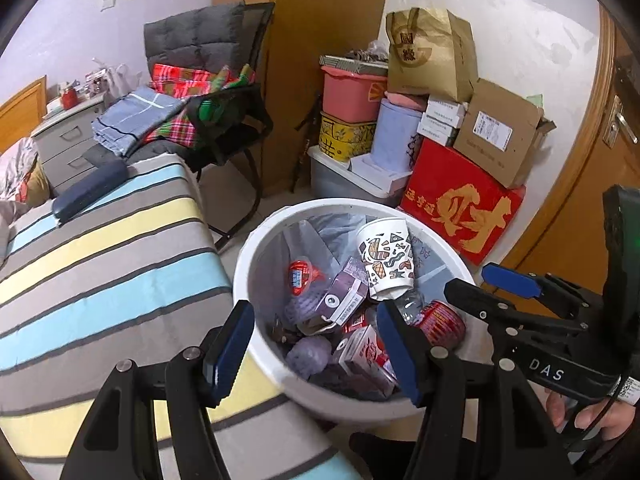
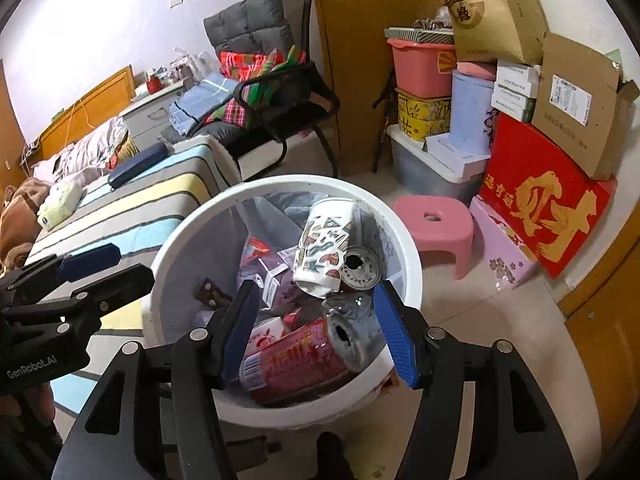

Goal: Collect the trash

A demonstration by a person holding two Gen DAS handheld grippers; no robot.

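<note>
Trash fills a white bin [image 1: 256, 280] that stands on the floor just beside the striped bed [image 1: 100, 248], and both grippers hang over its near rim, angled steeply down into it. The left gripper [image 1: 316, 352] has its blue-padded fingers [image 1: 228, 348] spread apart with nothing between them; the left pad sits over the near-left rim and the right one over the litter inside. The right gripper [image 2: 320, 332] is likewise spread, its pads clear of everything, and directly beyond the gap between them lies a red can [image 2: 296, 360] on its side against the near wall of the bin, not pressed by either pad. No earlier view is at hand to say more of either gripper's jaws.

In the left wrist view the right gripper comes in from the right edge, level with the bin's right rim, and part of the hand [image 1: 588, 416] that carries it shows at the lower right, fingers wrapped around the handle. In the right wrist view the left gripper [image 2: 92, 272] reaches in from the left edge, its tips near the bin's left rim.

Inside the bin, a patterned paper cup [image 2: 324, 248] lies tilted at the far side, with a second can [image 2: 360, 268] end-on just right of it, purple cartons [image 1: 340, 300] near the middle and a small red-lidded tub [image 1: 300, 276] to the left. A pink stool [image 2: 432, 220] stands right of the bin, before stacked boxes [image 2: 548, 192].
</note>
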